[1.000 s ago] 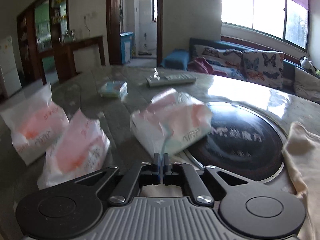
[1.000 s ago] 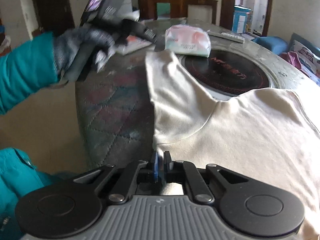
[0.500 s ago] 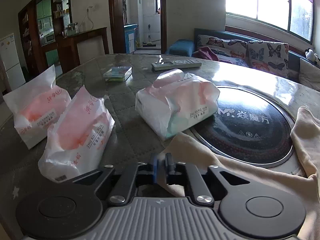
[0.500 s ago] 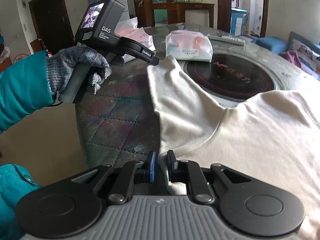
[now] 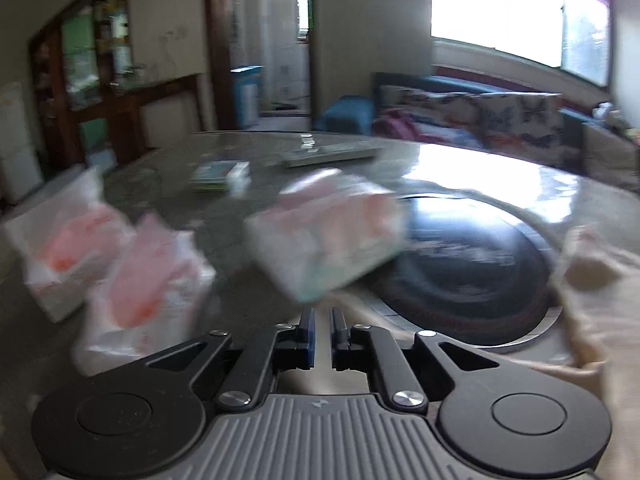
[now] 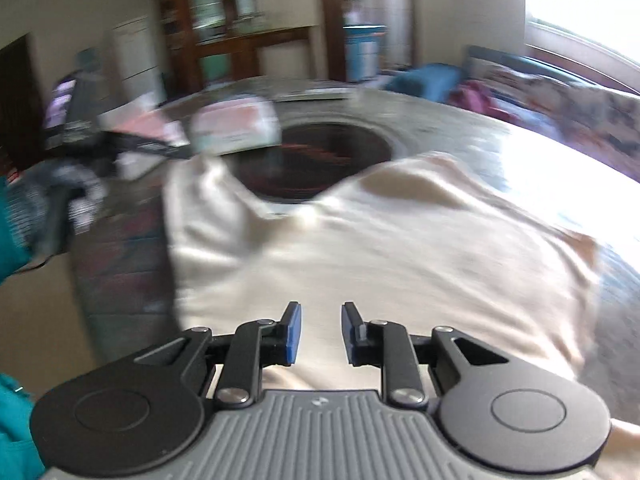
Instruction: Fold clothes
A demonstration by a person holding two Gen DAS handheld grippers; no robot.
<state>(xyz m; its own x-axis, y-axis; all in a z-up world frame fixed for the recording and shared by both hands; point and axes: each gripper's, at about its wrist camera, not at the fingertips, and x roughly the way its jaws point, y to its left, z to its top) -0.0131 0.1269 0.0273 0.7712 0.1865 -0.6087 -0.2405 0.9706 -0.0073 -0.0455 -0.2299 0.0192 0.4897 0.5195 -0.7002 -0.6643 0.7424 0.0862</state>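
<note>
The cream shirt (image 6: 380, 264) lies spread beside the black hob disc (image 6: 320, 160). The right gripper (image 6: 320, 334) has just been opening, jaws empty; the left gripper (image 5: 322, 334) looks narrowly parted over cloth. Next grip should pinch one clean edge.

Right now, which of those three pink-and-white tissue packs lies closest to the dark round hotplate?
The middle tissue pack, the boxy one lying flat at the edge of the dark hotplate. The other two packs stand apart, off to its left.
</note>
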